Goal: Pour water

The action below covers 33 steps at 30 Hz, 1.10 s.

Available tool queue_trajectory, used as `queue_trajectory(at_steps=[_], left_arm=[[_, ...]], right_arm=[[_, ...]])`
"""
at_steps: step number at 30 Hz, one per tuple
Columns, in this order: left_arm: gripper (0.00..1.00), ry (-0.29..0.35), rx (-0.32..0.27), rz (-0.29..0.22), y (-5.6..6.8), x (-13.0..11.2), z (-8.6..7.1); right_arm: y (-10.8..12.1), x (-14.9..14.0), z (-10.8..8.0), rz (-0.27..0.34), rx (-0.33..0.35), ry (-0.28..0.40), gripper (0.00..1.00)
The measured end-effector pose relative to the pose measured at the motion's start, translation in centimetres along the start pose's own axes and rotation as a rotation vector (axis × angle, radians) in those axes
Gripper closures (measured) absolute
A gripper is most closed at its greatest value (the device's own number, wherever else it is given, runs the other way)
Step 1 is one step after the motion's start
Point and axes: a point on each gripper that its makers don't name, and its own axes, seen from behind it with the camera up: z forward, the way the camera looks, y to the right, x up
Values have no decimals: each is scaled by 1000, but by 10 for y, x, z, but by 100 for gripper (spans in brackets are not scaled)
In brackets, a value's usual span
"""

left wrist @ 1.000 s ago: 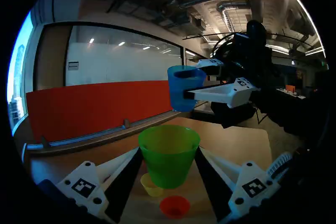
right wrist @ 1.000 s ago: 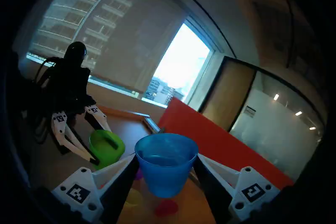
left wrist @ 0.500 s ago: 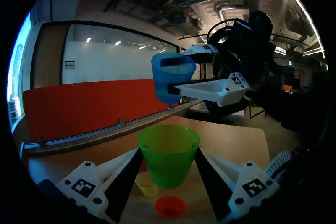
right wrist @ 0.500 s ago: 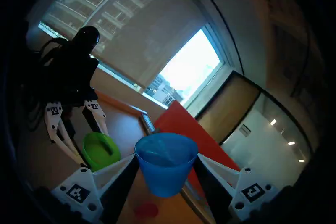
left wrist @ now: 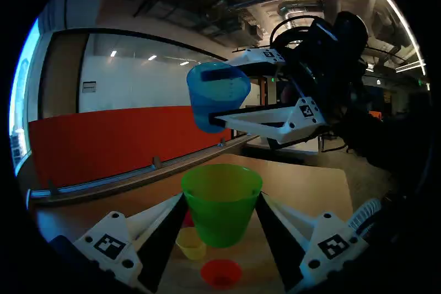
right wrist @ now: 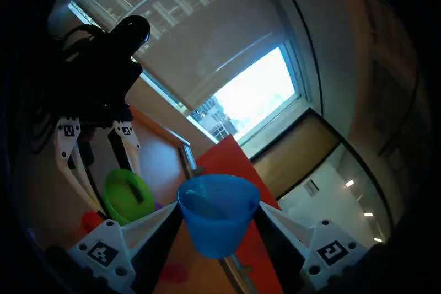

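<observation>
In the left gripper view, the left gripper clamps the green cup upright over the table. The right gripper holds the blue cup higher and beyond it, slightly tilted. In the right gripper view, both fingers press the blue cup, with water inside. Pouring looks about to begin. Next, the blue lip must come over the green mouth, then tip slowly.
</observation>
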Motion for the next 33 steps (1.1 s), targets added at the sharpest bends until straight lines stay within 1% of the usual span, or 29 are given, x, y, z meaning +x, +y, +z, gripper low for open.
queue_trajectory(at_steps=[15,23,33], left_arm=[[15,-1,-9,-3,2,-1,5],[15,0,-17,-3,4,0,7],[16,-2,-19,2,5,-2,8]], right_arm=[[-1,-4,5,-180,-14,-38,11],[-1,-4,6,-233,-26,-44,11],[3,-2,6,-276,-42,-42,11]])
